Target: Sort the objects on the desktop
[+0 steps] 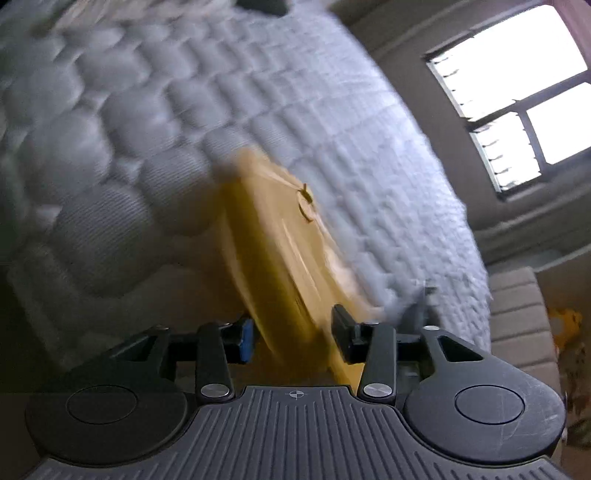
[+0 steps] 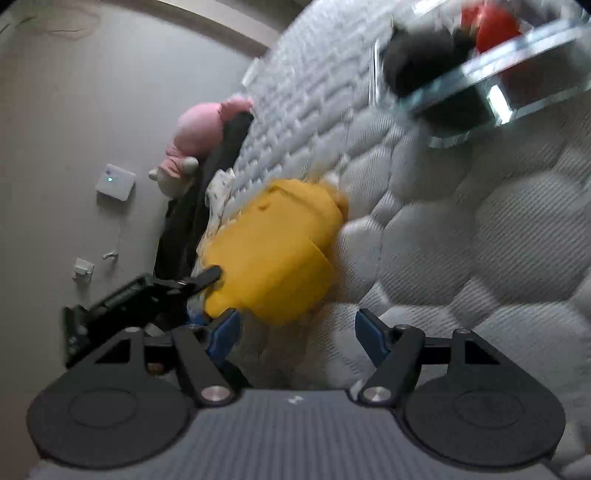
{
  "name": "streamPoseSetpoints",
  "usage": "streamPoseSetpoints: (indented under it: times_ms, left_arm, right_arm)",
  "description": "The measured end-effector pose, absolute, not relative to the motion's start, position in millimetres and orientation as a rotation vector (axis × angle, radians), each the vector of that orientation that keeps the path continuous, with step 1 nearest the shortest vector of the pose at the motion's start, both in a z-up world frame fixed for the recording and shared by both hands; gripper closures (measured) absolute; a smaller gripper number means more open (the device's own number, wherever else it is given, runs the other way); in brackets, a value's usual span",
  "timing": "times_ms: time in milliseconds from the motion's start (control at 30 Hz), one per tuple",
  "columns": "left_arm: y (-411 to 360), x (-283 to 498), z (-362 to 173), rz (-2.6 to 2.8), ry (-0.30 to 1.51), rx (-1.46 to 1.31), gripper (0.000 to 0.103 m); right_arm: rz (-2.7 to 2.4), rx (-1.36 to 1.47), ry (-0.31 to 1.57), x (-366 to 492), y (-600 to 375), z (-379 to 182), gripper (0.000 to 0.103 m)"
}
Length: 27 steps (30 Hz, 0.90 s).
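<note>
A yellow case (image 2: 273, 251) lies on a quilted white mattress (image 2: 480, 236), blurred by motion in both views. In the left wrist view the same case (image 1: 273, 236) runs from between the jaws up across the mattress (image 1: 129, 122), a small ring and tab showing on its upper face.

The left gripper (image 1: 291, 334) has its jaws spread a little on either side of the case's near end; the blue pad (image 1: 245, 338) on one side and the black finger on the other stand just beside the yellow surface, and the blur does not let one tell whether they press on it. Seen from the right wrist, that left gripper (image 2: 207, 278) reaches in at the case's lower left edge.

The right gripper (image 2: 297, 332) hangs released, jaws wide, with bare mattress between its blue pads (image 2: 225, 328) and the case just beyond them.

Farther up the mattress, a clear tray (image 2: 491, 74) holds a black object (image 2: 424, 55) and a red one (image 2: 495, 26). A pink plush toy (image 2: 199, 129) leans by the wall. A bright window (image 1: 517, 92) fills the left view's upper right.
</note>
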State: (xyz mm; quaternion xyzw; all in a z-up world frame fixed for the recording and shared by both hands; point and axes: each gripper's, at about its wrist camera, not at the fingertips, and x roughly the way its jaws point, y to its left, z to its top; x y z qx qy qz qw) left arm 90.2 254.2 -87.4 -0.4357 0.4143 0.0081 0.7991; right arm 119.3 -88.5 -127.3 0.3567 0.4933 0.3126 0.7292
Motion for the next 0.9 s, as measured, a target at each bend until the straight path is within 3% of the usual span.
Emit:
streamPoseSetpoints:
  times_ms: [200,367,733,800,900]
  left_arm:
    - [255.1,81.0,-94.5,0.041,0.924,-0.818,0.053]
    - [246.5,72.0,-88.1,-0.033,0.924,-0.738,0.053]
    - [232.1,63.0,-72.7,-0.076,0.884,-0.621,0.035]
    - [233.2,61.3,-72.6,-0.074,0.883,-0.626,0.033]
    - [233.6,58.4,-71.8,-0.075,0.888,-0.627,0.032]
  right_arm:
    - [0.691,0.884,1.189,132.9,-59.9,-152.2,0.032]
    - [0.667,0.857,1.169,137.8,-44.8,-154.8,0.031]
    - [0.548,0.735,1.062,138.5,-14.5,-149.2,0.033]
    - [0.533,0.681,1.031,137.3,-10.8,-147.5,0.060]
    - [0.544,0.675,1.005,137.8,-20.8,-144.2,0.071]
